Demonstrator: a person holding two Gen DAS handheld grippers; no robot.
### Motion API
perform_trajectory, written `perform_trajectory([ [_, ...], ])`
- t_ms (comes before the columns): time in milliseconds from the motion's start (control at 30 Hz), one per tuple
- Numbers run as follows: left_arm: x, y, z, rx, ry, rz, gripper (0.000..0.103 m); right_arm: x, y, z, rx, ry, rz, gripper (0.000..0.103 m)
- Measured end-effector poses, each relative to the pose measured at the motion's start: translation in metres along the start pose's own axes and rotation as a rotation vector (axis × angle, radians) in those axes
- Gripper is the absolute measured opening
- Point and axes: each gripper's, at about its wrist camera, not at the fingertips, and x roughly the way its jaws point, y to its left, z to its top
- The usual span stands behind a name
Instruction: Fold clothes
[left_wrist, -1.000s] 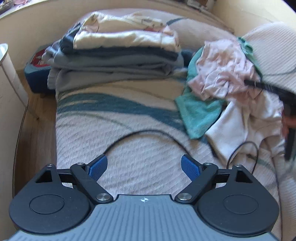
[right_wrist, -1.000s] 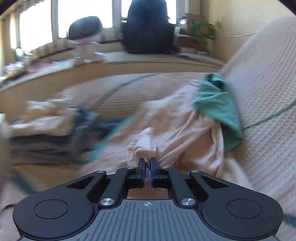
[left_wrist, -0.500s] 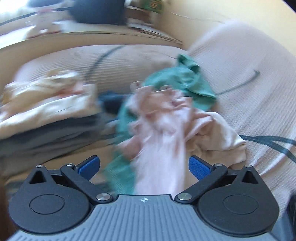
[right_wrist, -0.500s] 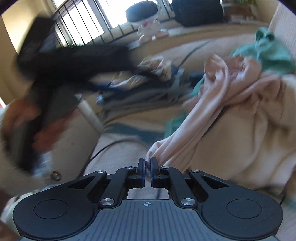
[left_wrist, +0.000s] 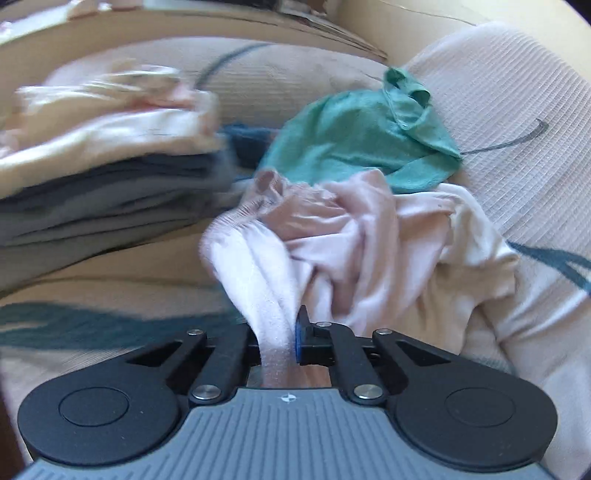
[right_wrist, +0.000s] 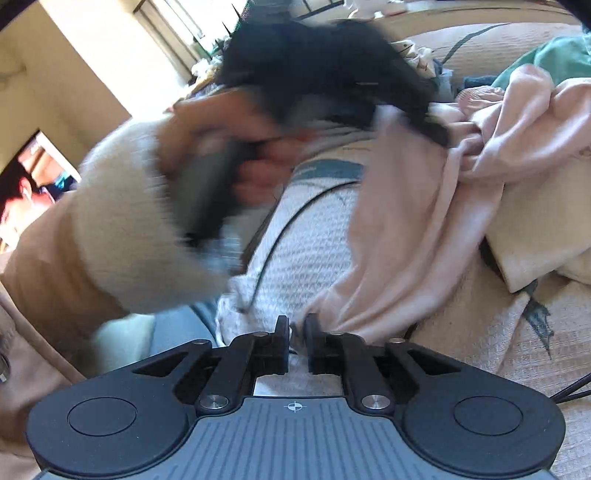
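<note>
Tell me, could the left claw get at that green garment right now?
Probably not at once. The left claw is shut on the pink garment, whose bunched folds lie between it and the green garment further back. It would have to let go first.

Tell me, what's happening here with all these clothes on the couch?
A person is folding laundry with a two-finger gripper in each hand. The left gripper has just closed on a pale pink garment pulled from the unfolded heap, where a green garment also lies. The right gripper has just been opening, and the pink cloth lies beside its jaws, not between them. A folded stack sits to the left on the couch.
</note>
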Motion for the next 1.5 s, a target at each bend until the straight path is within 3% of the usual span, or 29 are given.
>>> perform_trajectory([
  [100, -0.017, 0.029, -0.019, -0.029, 0.031, 0.09, 0.005, -0.002, -0.001, 0.007, -0.017, 0.016, -0.004, 0.017],
  [233, -0.044, 0.06, -0.057, -0.033, 0.073, 0.207, 0.005, -0.02, -0.003, 0.025, -0.062, -0.037, -0.07, 0.023],
  [300, -0.055, 0.069, -0.075, -0.031, 0.102, 0.263, 0.005, -0.029, -0.01, 0.038, -0.086, -0.087, -0.128, 0.033],
  [400, -0.067, 0.085, -0.093, -0.089, 0.154, 0.283, 0.008, -0.033, -0.018, 0.062, -0.147, -0.149, -0.222, 0.036],
  [467, -0.069, 0.089, -0.099, -0.106, 0.164, 0.287, 0.02, -0.028, -0.024, 0.08, -0.171, -0.188, -0.259, 0.036],
  [500, -0.07, 0.091, -0.1, -0.113, 0.163, 0.292, 0.034, -0.025, -0.029, 0.092, -0.178, -0.204, -0.273, 0.036],
  [567, -0.075, 0.097, -0.1, -0.145, 0.139, 0.29, 0.048, -0.021, -0.039, 0.11, -0.185, -0.237, -0.284, 0.036],
  [667, -0.088, 0.111, -0.09, -0.226, 0.057, 0.261, 0.055, -0.006, -0.05, 0.142, -0.195, -0.261, -0.284, 0.036],
  [733, -0.094, 0.12, -0.083, -0.252, 0.005, 0.275, 0.065, 0.013, -0.057, 0.16, -0.232, -0.238, -0.284, 0.036],
  [800, -0.095, 0.129, -0.076, -0.27, -0.029, 0.282, 0.066, 0.035, -0.062, 0.174, -0.283, -0.183, -0.291, 0.036],
  [1000, -0.076, 0.139, -0.062, -0.28, -0.002, 0.242, 0.066, 0.093, -0.07, 0.181, -0.519, 0.019, -0.326, 0.036],
  [1233, -0.041, 0.145, -0.053, -0.294, 0.041, 0.19, 0.063, 0.146, -0.086, 0.184, -0.56, 0.201, -0.362, 0.035],
  [1267, -0.036, 0.146, -0.054, -0.3, 0.045, 0.188, 0.06, 0.149, -0.087, 0.182, -0.551, 0.206, -0.366, 0.034],
  [1300, -0.031, 0.147, -0.054, -0.302, 0.04, 0.191, 0.044, 0.15, -0.086, 0.18, -0.539, 0.203, -0.367, 0.028],
  [1333, -0.029, 0.146, -0.054, -0.291, 0.021, 0.198, 0.02, 0.149, -0.086, 0.178, -0.526, 0.198, -0.368, 0.02],
  [1367, -0.028, 0.145, -0.054, -0.284, 0.002, 0.198, 0.013, 0.149, -0.085, 0.175, -0.513, 0.193, -0.368, 0.012],
  [1500, -0.043, 0.141, -0.053, -0.288, -0.043, 0.153, 0.008, 0.118, -0.072, 0.163, -0.49, 0.099, -0.413, 0.008],
])
